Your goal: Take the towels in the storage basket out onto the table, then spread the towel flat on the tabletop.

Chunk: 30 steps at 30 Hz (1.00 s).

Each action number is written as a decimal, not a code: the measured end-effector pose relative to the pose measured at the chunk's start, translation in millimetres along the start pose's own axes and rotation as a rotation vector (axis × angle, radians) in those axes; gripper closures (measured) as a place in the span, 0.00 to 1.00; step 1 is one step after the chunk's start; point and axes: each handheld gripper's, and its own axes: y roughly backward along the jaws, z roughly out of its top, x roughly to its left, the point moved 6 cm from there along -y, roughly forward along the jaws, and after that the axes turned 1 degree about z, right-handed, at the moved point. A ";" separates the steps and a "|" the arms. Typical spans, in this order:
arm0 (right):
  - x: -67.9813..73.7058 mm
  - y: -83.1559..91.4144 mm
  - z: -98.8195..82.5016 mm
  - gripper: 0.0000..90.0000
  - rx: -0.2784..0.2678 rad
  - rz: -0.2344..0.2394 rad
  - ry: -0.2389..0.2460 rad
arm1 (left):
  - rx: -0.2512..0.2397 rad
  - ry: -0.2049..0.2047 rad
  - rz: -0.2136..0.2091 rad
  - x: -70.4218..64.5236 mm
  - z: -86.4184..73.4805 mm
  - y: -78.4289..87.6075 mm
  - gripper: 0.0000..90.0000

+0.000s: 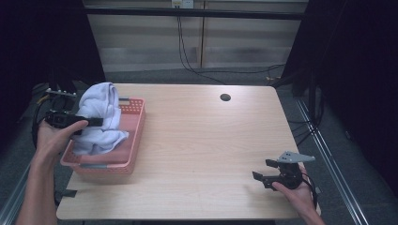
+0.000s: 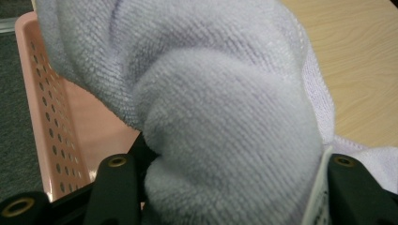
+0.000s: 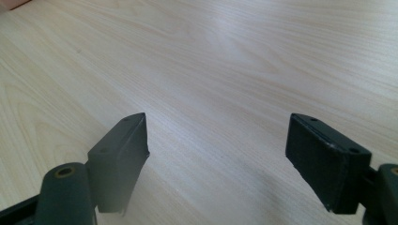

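Two grippers: my left gripper [image 1: 94, 122] sat at nine o'clock on the table [image 1: 202, 140], my right gripper [image 1: 264, 171] at four o'clock.
Left jaws: they were clamped on a thick bunch of the white towel [image 1: 100, 117]; in the left gripper view the towel [image 2: 220, 117] bulged between both black jaws.
Towel position: most of it was gathered above the pink basket [image 1: 126, 154], with its lower folds draped inside, at nine o'clock.
Right jaws: they stood wide apart with nothing between them, just above bare wood [image 3: 211, 70].
Step in hand, as I judged it: lifting the towel out of the basket.
Doing it well: I needed to keep the squeeze firm, rise straight until the trailing hem cleared the rim, then swing toward three o'clock.
Risk: a hanging fold could have caught the perforated wall [image 2: 51, 126] and dragged the light basket.
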 end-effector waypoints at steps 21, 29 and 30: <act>-1.0 -1.4 0.7 0.24 0.007 -0.005 0.000 | -0.089 -0.052 -0.011 -35.7 21.3 22.9 0.50; -1.5 0.0 0.9 0.24 0.000 0.000 -0.004 | -0.111 -0.097 -0.025 -59.2 32.0 28.8 0.50; -1.4 0.0 0.9 0.24 0.000 0.001 -0.004 | -0.125 -0.097 -0.023 -64.0 35.2 30.4 0.50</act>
